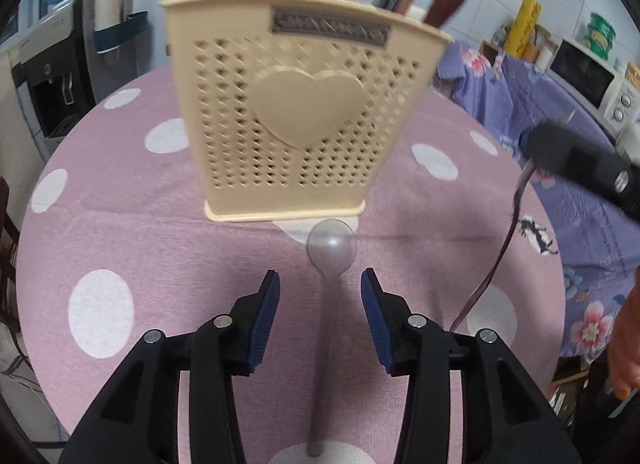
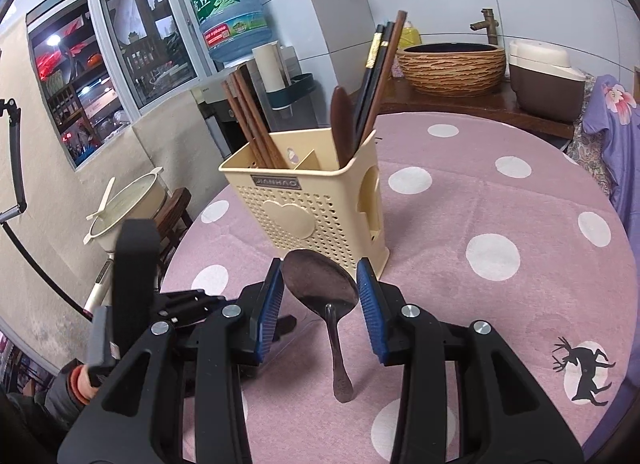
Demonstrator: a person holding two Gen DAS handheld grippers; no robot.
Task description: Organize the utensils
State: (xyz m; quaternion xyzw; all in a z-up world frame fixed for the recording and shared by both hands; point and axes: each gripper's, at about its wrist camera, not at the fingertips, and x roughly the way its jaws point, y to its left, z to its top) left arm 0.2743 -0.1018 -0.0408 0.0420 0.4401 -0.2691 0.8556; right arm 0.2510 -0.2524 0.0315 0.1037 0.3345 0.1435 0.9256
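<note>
A cream perforated utensil holder (image 1: 296, 112) with a heart on its front stands on the pink polka-dot table (image 1: 120, 232); it also shows in the right wrist view (image 2: 308, 200). It holds brown chopsticks (image 2: 248, 120), dark chopsticks (image 2: 380, 72) and a wooden spoon (image 2: 342, 124). A clear plastic spoon (image 1: 330, 252) lies in front of the holder, its handle running between the fingers of my open left gripper (image 1: 320, 284). A metal spoon (image 2: 320, 280) lies with its bowl between the fingers of my open right gripper (image 2: 320, 268); neither gripper visibly grips.
A water dispenser with a blue bottle (image 2: 228, 12) stands behind the table. A woven basin (image 2: 452, 64) and a brown box (image 2: 548, 80) sit on a counter at the back. Purple floral cloth (image 1: 560, 152) lies to the right. The other gripper's body (image 1: 580, 160) shows at right.
</note>
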